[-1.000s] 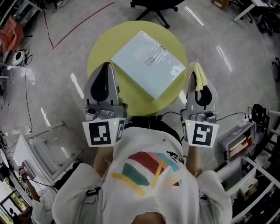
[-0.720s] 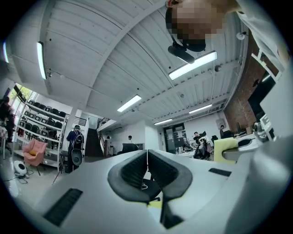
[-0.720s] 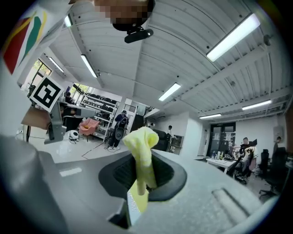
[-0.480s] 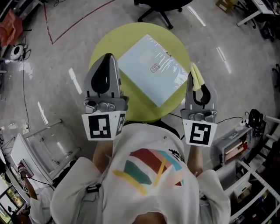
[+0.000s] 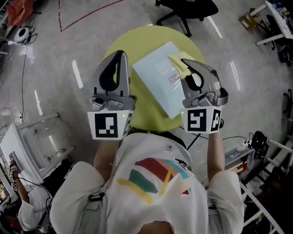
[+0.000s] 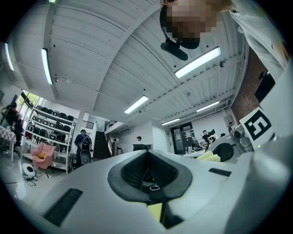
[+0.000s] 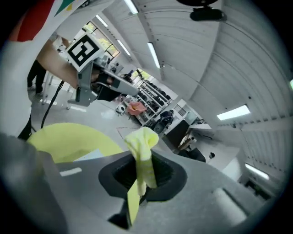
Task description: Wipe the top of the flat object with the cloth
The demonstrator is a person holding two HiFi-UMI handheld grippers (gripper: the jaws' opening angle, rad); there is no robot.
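A flat pale-blue board (image 5: 162, 81) wrapped in clear film lies on the round yellow-green table (image 5: 137, 93). My right gripper (image 5: 188, 64) is shut on a yellow cloth (image 5: 179, 64), which hangs over the board's right half. In the right gripper view the cloth (image 7: 143, 155) sticks up from between the jaws, with the table (image 7: 68, 141) at the left. My left gripper (image 5: 120, 55) is shut with nothing in it, held over the table's left side beside the board. The left gripper view points up at the ceiling.
A black office chair (image 5: 187, 11) stands behind the table. Red tape (image 5: 87, 16) marks the floor at the back left. Metal shelving (image 5: 36, 146) stands at the left, equipment racks (image 5: 261, 151) at the right. Cables lie on the floor.
My right gripper has swung left and forward with the cloth, from off the table's right edge to over the board. The left gripper has hardly moved.
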